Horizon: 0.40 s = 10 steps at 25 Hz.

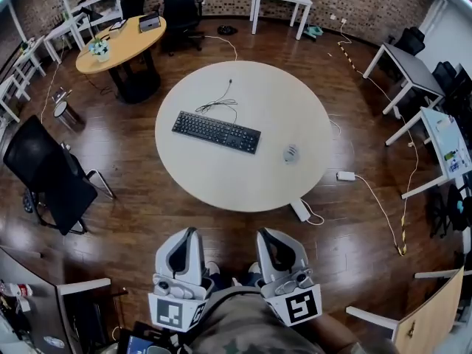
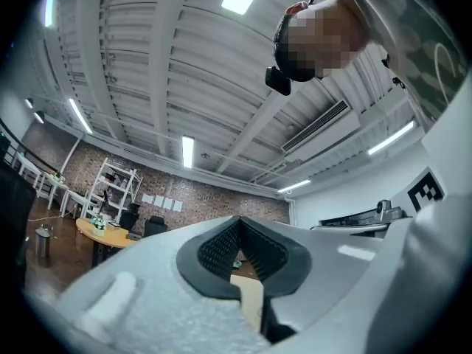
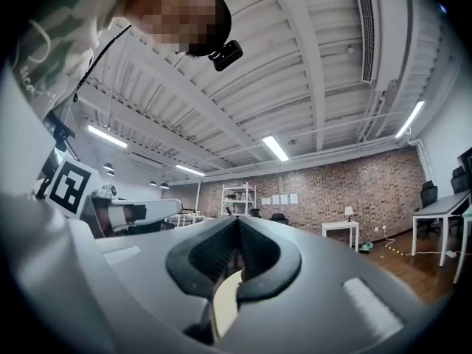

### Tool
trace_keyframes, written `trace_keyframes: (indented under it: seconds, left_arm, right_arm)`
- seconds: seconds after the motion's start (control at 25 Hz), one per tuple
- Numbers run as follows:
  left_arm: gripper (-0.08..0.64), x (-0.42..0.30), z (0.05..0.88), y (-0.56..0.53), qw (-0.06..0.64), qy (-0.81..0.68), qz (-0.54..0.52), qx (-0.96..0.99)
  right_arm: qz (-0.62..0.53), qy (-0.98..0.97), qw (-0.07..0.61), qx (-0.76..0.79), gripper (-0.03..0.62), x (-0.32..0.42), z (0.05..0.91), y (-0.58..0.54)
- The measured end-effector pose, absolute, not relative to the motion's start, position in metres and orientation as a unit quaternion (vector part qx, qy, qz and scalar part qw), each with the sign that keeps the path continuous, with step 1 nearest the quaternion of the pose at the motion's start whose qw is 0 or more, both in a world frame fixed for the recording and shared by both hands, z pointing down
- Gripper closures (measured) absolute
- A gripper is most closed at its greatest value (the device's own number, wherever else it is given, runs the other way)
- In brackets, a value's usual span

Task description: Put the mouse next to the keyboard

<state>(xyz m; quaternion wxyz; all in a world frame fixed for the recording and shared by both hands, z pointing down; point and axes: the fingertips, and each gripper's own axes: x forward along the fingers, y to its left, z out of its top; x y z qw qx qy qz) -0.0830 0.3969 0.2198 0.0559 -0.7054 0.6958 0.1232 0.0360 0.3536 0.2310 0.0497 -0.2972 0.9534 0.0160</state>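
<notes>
A black keyboard [image 1: 216,131] lies left of centre on the round cream table [image 1: 221,183], its cable curling behind it. A small grey mouse [image 1: 291,153] sits alone to the keyboard's right, about a hand's width away. Both grippers are held close to the person's body, well short of the table. My left gripper [image 1: 185,236] and right gripper [image 1: 271,237] point forward and up, each shut with nothing between the jaws. In the left gripper view the left gripper [image 2: 240,223] has its jaws tips meeting; the right gripper [image 3: 237,223] in its own view looks the same.
A white power strip [image 1: 301,210] lies on the floor by the table's near edge, with cables running right. A black office chair [image 1: 51,175] stands to the left. A round wooden table [image 1: 122,44] and white desks [image 1: 280,2] stand further back.
</notes>
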Motion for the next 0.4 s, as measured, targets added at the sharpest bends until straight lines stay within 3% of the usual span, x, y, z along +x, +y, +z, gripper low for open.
trace_keyframes:
  seconds: [0.4]
  left_arm:
    - [0.559, -0.061, 0.215, 0.404, 0.076, 0.694, 0.108, -0.708]
  right_arm:
    - [0.029, 0.952, 0.048, -0.301, 0.588, 0.049, 0.231, 0.37]
